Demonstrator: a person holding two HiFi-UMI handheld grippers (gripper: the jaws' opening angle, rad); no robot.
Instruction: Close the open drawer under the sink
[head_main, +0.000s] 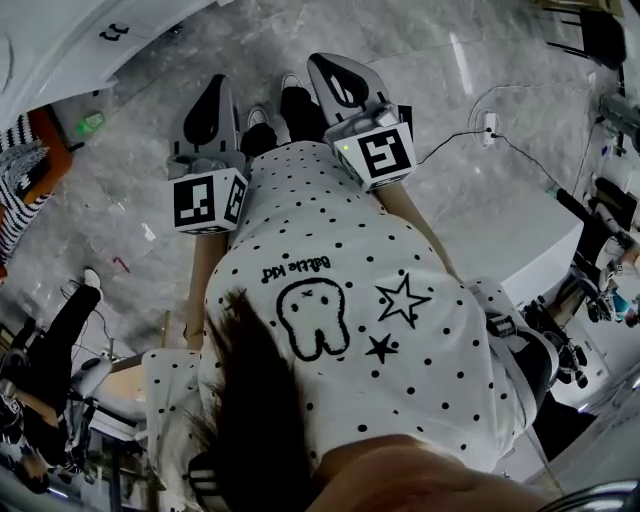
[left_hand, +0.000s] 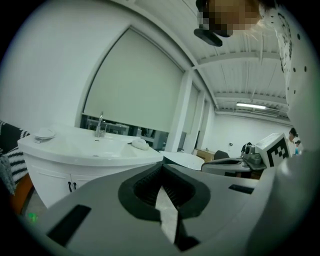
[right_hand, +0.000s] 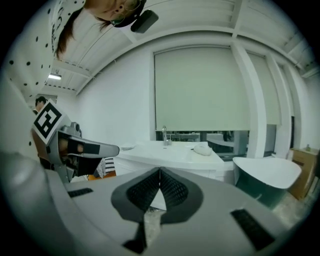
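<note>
**Hazards on the approach to the sink cabinet**

A grey marble floor lies underfoot. A black cable trails across it on the person's right, and a careless step there could snag a foot.

Nearest, the left gripper and the right gripper are held out side by side, each with its jaws pressed together on nothing. Closed tips give a narrow contact. If they push off-centre, they may skid off a drawer front or skew it in its runners.

Ahead stands the white sink cabinet, well apart from both grippers, with its faucet upright at the back. The open drawer cannot be made out under the basin from here, so the wrong panel could be pressed.

A bathtub stands just beside the cabinet. A wide swing of the right gripper could strike its rim.
</note>
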